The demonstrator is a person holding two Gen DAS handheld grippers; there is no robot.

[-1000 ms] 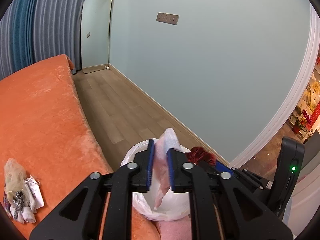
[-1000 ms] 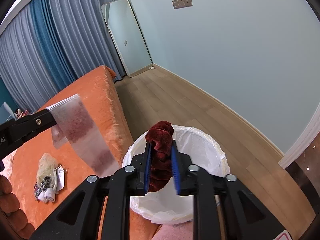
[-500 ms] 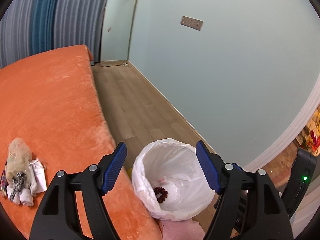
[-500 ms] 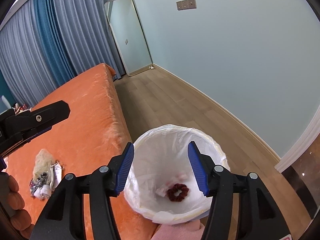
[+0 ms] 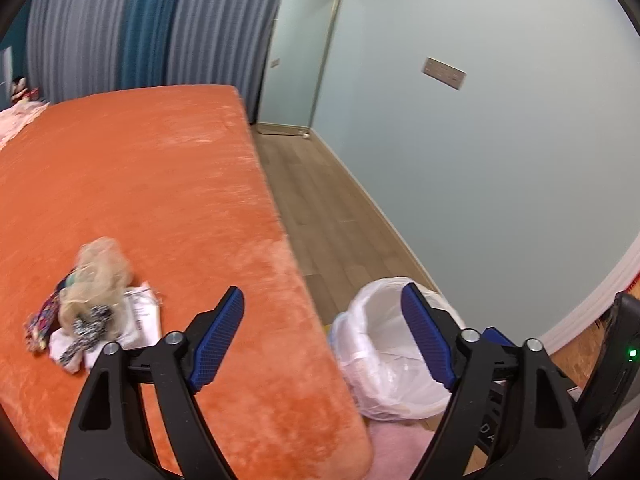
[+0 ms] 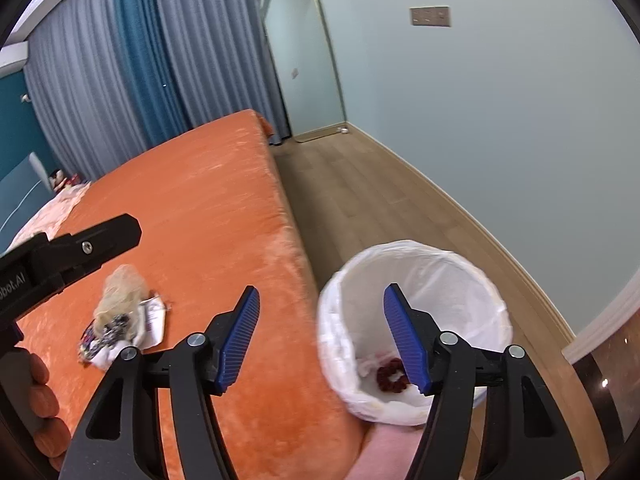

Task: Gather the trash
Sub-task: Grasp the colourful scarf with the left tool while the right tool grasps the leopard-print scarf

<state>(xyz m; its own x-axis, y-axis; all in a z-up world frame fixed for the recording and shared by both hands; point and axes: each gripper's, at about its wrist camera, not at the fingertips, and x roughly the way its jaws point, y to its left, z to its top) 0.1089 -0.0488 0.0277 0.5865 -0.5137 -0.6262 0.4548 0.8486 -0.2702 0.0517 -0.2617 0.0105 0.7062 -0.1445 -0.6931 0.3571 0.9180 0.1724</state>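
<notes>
Your left gripper (image 5: pixel 322 338) is spread wide with nothing between its blue pads, hanging over the near corner of the orange bed (image 5: pixel 160 200), and your right gripper (image 6: pixel 322 338) is just as wide and just as empty, straddling the gap between the bed's edge and the white-lined trash bin (image 6: pixel 472 280). The bed's long side edge runs away from you toward the curtains (image 6: pixel 140 80), and alongside it a strip of wooden floor (image 6: pixel 380 200) stretches between the mattress and the pale wall (image 6: pixel 520 120), up to a tall mirror (image 6: pixel 304 60) leaning at the far end. The bin stands on that floor close against the bed's near corner, so its rim sits right beside the mattress edge. Inside it, in the right wrist view, you can see a dark red scrunchie (image 6: pixel 392 376) lying at the bottom on the liner, partly behind your right pad. What is left to gather is the trash pile (image 5: pixel 92 304) on the bed: a pale netted bundle, a patterned fabric strip and crumpled white paper, lying well to the left of the bin, near your left gripper's left finger. The bedspread between the pile and the bed's edge is bare.
</notes>
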